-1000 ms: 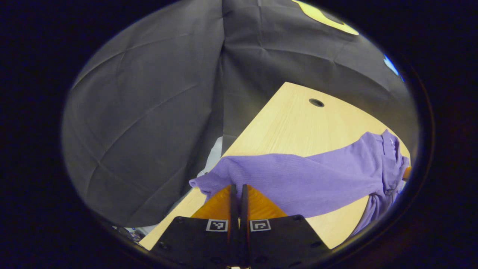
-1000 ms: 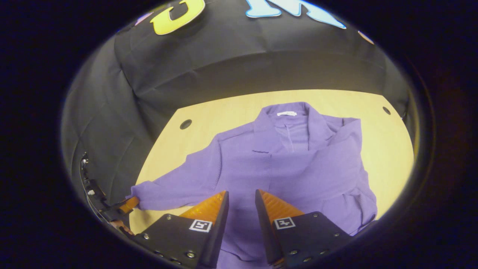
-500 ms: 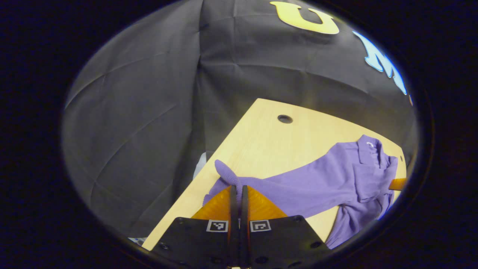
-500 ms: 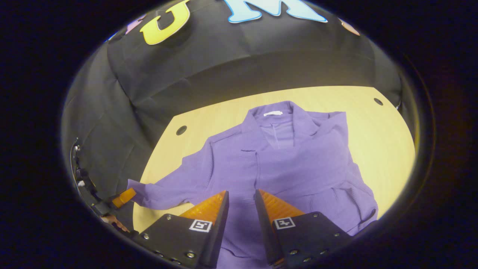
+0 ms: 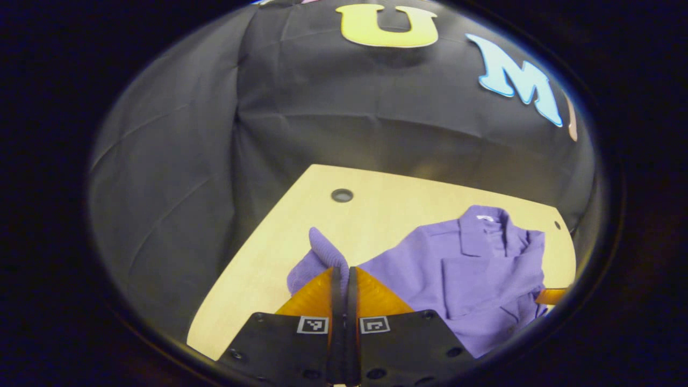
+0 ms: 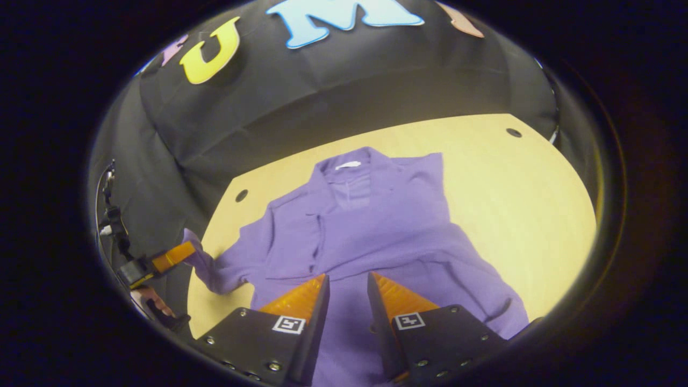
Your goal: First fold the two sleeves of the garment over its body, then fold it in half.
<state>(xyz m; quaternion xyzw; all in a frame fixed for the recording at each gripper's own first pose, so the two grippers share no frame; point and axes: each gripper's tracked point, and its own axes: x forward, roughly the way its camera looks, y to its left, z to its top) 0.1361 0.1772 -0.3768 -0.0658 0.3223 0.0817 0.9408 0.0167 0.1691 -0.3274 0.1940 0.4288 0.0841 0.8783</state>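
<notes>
Here we see the purple garment [image 6: 371,226] spread on the wooden table [image 6: 527,215], its collar [image 6: 349,169] toward the booth's back wall at about twelve o'clock in the right gripper view. One sleeve [image 6: 457,263] already lies folded across the body, running from the shoulder down toward five o'clock. The other sleeve [image 6: 220,266] stretches out toward nine o'clock, off the body, and its cuff [image 5: 322,252] is lifted above the tabletop.

In the left gripper view, the left gripper [image 5: 344,279] has its two fingers pressed together on that cuff, which sticks up just past the fingertips at twelve o'clock from them. The same gripper shows in the right gripper view at nine o'clock, near the table's edge, with a hand [image 6: 148,301] just below it.

The right gripper [image 6: 348,285] hangs over the lower body of the garment with its fingers apart and a gap between them; whether they touch the cloth we cannot tell.

Two small round holes [image 6: 241,195] sit in the table's far corners.
</notes>
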